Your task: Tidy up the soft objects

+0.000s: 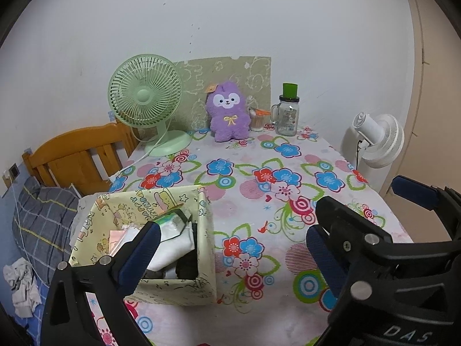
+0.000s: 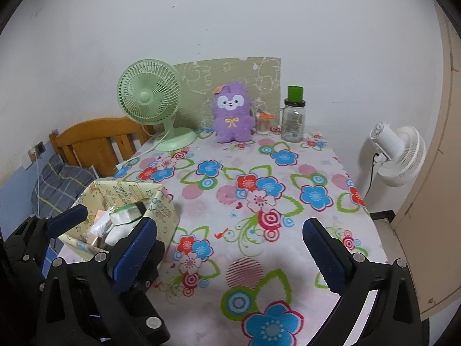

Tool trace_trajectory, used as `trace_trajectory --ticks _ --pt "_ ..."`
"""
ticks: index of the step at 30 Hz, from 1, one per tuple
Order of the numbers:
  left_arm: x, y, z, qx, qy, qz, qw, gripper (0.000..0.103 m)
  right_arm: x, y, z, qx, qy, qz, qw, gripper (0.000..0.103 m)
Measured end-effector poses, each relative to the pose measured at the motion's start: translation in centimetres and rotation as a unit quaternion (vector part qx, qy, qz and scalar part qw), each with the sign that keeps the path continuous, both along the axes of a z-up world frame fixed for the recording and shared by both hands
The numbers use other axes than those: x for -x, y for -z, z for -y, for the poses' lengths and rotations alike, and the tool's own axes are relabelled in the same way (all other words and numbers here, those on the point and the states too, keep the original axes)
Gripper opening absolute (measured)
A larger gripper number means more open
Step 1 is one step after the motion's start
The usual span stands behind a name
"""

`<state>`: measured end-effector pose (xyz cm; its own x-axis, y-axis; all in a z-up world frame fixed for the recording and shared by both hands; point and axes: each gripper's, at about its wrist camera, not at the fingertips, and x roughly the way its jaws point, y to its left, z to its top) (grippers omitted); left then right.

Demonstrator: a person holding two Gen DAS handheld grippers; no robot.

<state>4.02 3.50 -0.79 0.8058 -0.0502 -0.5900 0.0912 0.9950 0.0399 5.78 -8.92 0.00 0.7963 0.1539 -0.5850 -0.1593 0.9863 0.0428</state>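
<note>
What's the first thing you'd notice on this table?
A fluffy purple plush toy with a white face sits at the table's far edge by the wall, between a pale green plastic desk fan and a clear glass jar. Nearer, at the left, a yellow cartoon-print fabric box is stuffed with soft things.

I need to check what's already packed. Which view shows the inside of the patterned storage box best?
The left wrist view: it looks down into the storage box, showing white folded cloth and something dark beside it. The right wrist view sees the box from a lower angle at its left side, partly hidden behind the tongs, so only the top of the contents shows.
</note>
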Motion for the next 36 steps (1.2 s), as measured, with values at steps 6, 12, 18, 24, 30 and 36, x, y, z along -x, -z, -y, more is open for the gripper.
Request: trace_trajectory --ticks 6,12,18,24,30,36 --pt "0.9 -0.1 0.6 -0.002 -0.003 0.006 1.0000 0.102 1.0 -0.1 1.4 0.005 0.012 0.006 1.000 0.103" --pt "1.9 -0.3 0.9 -0.003 -0.004 0.014 0.9999 0.102 1.9 -0.3 2.6 0.006 0.022 0.014 1.000 0.103" --pt "2.6 -0.5 1.1 -0.002 -0.002 0.023 0.9997 0.102 3.0 -0.8 3.2 0.020 0.034 0.031 0.999 0.103" --pt "3.0 -0.5 0.6 0.000 -0.001 0.028 0.9996 0.102 3.7 -0.9 3.4 0.022 0.042 0.035 0.998 0.103" --pt "3.0 -0.5 -0.1 -0.003 0.000 0.036 0.9993 0.103 4.1 -0.8 3.4 0.021 0.052 0.040 0.998 0.103" --pt "3.3 -0.5 -0.9 -0.002 -0.005 0.048 0.9988 0.103 5.2 -1.3 3.2 0.042 0.058 0.066 0.995 0.103"
